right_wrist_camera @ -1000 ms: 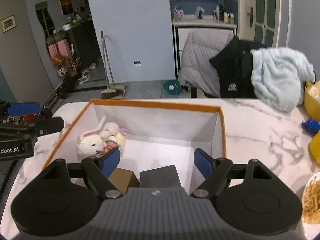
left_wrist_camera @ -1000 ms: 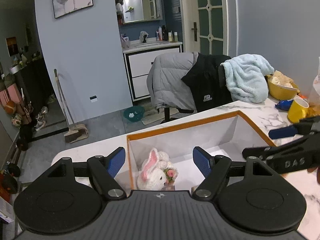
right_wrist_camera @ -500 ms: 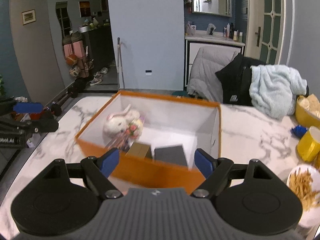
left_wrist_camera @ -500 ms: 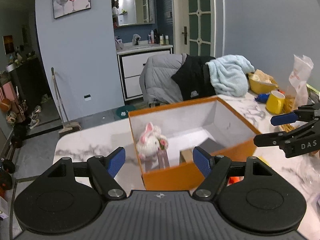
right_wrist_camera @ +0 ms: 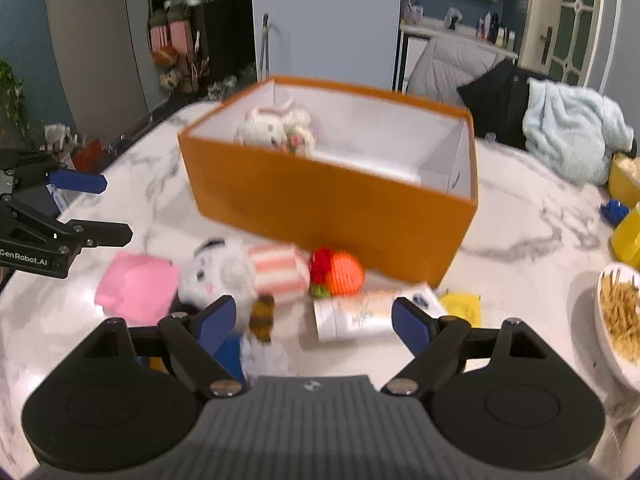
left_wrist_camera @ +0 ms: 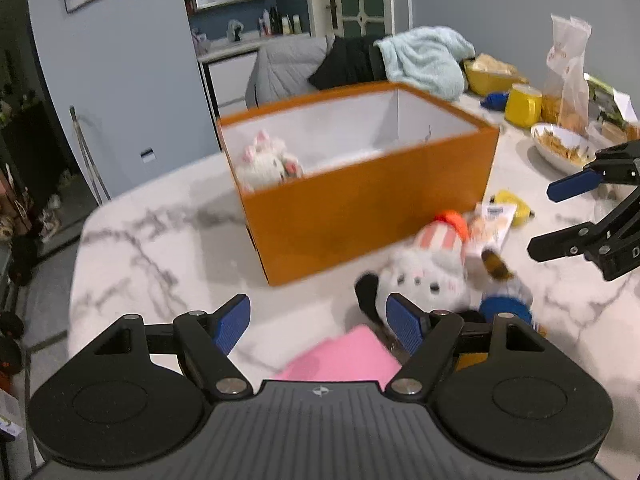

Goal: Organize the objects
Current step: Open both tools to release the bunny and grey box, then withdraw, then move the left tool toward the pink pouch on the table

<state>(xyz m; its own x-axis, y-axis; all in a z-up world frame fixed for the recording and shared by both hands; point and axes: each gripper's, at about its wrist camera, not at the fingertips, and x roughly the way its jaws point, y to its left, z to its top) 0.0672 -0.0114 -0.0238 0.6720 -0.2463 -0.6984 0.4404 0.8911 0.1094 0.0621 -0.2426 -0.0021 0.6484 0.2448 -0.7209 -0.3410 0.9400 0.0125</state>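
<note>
An orange box (left_wrist_camera: 360,208) (right_wrist_camera: 328,200) stands on the marble table with a white plush rabbit (left_wrist_camera: 266,160) (right_wrist_camera: 276,128) inside. In front of it lie a white plush with a striped hat (left_wrist_camera: 424,272) (right_wrist_camera: 240,268), an orange knitted toy (right_wrist_camera: 340,272), a white packet (left_wrist_camera: 492,220) (right_wrist_camera: 360,316), a yellow item (left_wrist_camera: 514,204) (right_wrist_camera: 460,306) and a pink pad (left_wrist_camera: 344,356) (right_wrist_camera: 136,284). My left gripper (left_wrist_camera: 318,326) is open above the pink pad. My right gripper (right_wrist_camera: 314,322) is open above the packet and a small doll (right_wrist_camera: 262,316).
A white bowl of snacks (left_wrist_camera: 562,148) (right_wrist_camera: 618,320), a yellow cup (left_wrist_camera: 522,104), a yellow bowl (left_wrist_camera: 490,74) and a snack bag (left_wrist_camera: 568,72) stand at the right. A chair with coats and a blue towel (left_wrist_camera: 424,60) (right_wrist_camera: 572,132) is behind the table.
Both grippers have pulled back and down from over the box. The loose toys, packet and pink pad in front of the box have come into view.
</note>
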